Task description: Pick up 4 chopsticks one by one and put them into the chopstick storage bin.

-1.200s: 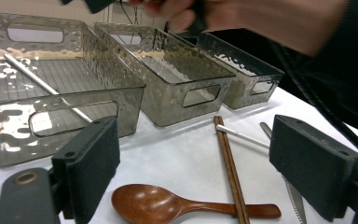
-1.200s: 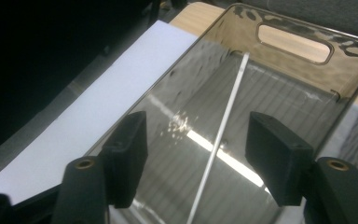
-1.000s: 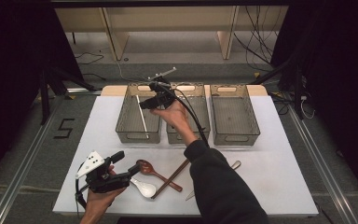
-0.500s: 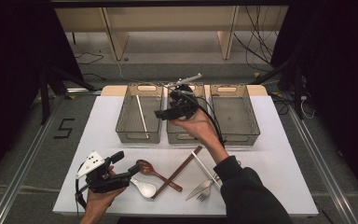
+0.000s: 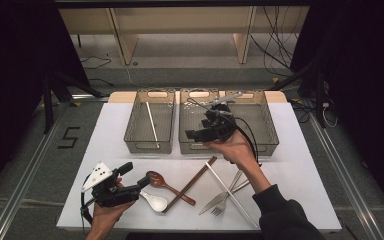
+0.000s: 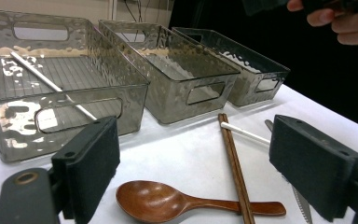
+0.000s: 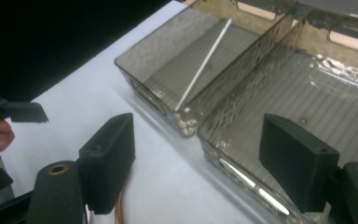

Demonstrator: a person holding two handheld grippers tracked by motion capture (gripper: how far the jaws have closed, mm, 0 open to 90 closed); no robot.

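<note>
Across the white tabletop (image 5: 105,135) the biggest change is the sweep of the right arm. A second ago it reached over the left bin (image 5: 149,146). Now it has drawn back toward the person and across to the right, so the right tongs (image 5: 192,134) hang over the near wall of the middle bin (image 5: 190,147). The right bin (image 5: 274,136) beside it looks bare. The right tongs' jaws have just been opening and now stand wide, with nothing between them. Their own view looks down past the pads onto the bin corner and the white surface. The left tongs (image 5: 135,175) have kept their place at the near left edge, also wide and holding nothing, aimed at the wooden spoon (image 5: 167,183). One white chopstick (image 5: 151,122) lies alone along the floor of the left bin, well clear of either hand, so we judge that drop finished. Its mate, the second white chopstick (image 5: 230,192), lies slantwise on the tabletop in the loose heap just below the right hand. It crosses the fork and knife (image 5: 225,199) and sits beside the brown chopsticks (image 5: 190,184) and the white spoon (image 5: 156,201). We read the open, returning right tongs as free for the next pick, most likely that second white stick.
</note>
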